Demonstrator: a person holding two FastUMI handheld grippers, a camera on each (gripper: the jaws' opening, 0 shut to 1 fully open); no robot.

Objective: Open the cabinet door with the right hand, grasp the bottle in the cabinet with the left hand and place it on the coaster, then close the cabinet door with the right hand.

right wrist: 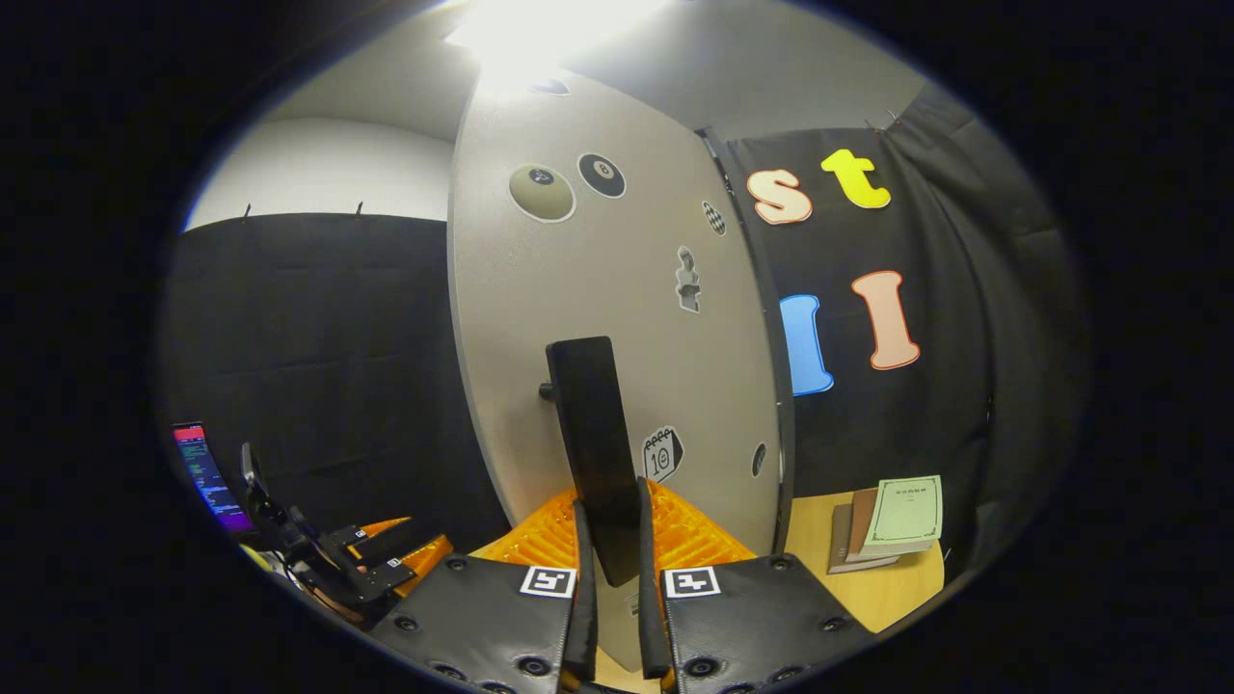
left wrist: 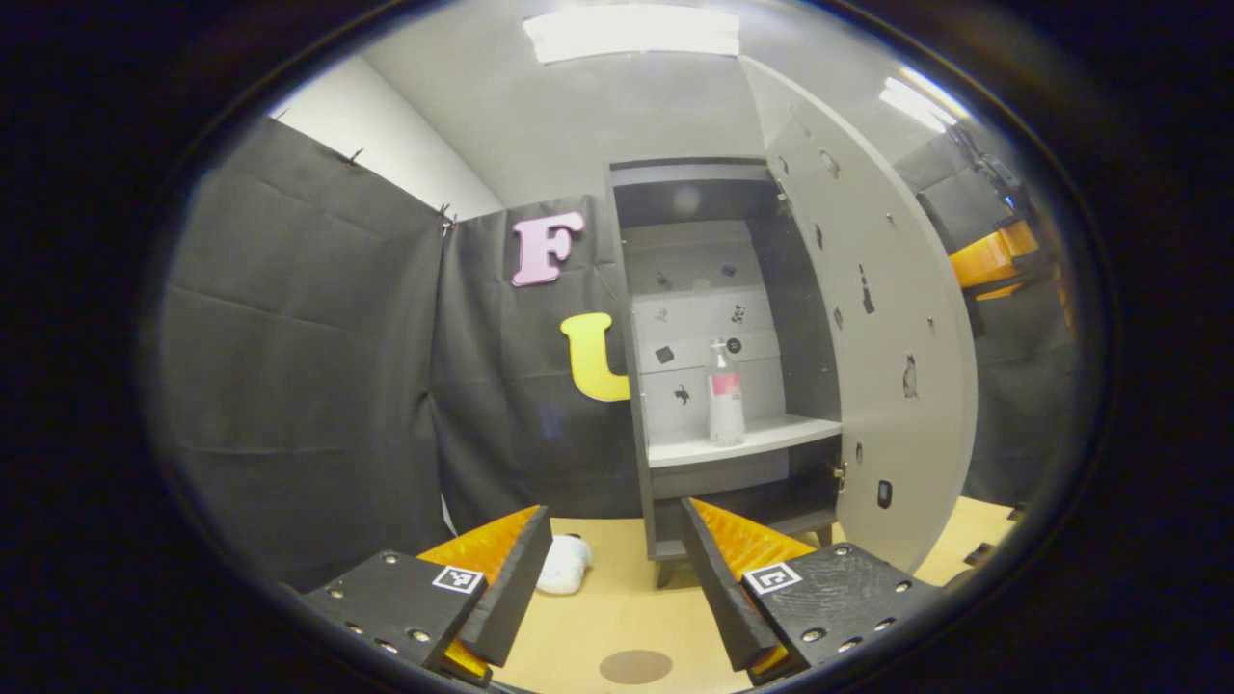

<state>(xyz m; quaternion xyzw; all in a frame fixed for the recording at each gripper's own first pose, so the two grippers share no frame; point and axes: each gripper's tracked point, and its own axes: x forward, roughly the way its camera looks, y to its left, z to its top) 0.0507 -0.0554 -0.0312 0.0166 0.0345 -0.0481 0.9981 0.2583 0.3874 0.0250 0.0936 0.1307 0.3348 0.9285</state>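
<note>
In the left gripper view my left gripper [left wrist: 617, 578] hangs over the wooden table [left wrist: 627, 602] with its two fingers spread wide apart and nothing between them. Straight ahead, above and beyond the gap, stands the dark cabinet [left wrist: 718, 357] with its door [left wrist: 872, 318] swung open to the right. The bottle [left wrist: 725, 395] is inside, well apart from my fingers, upright on the pale shelf [left wrist: 742, 439] near its front edge. Its long axis runs vertically, pump top pointing up, with a pink band around a clear body. On the table just below my fingers lies the round brown coaster [left wrist: 635, 666], and a small white object [left wrist: 564, 564] sits by the left finger [left wrist: 511, 588].

In the right gripper view my right gripper [right wrist: 610, 569] is clamped on the door's black handle [right wrist: 596, 453], a flat bar standing upright, both fingers pressing its lower end from either side. The pale door face carries stickers. A stack of books [right wrist: 892, 525] rests on the table to the right. My other gripper shows low at the left, near a lit screen [right wrist: 204, 477].
</note>
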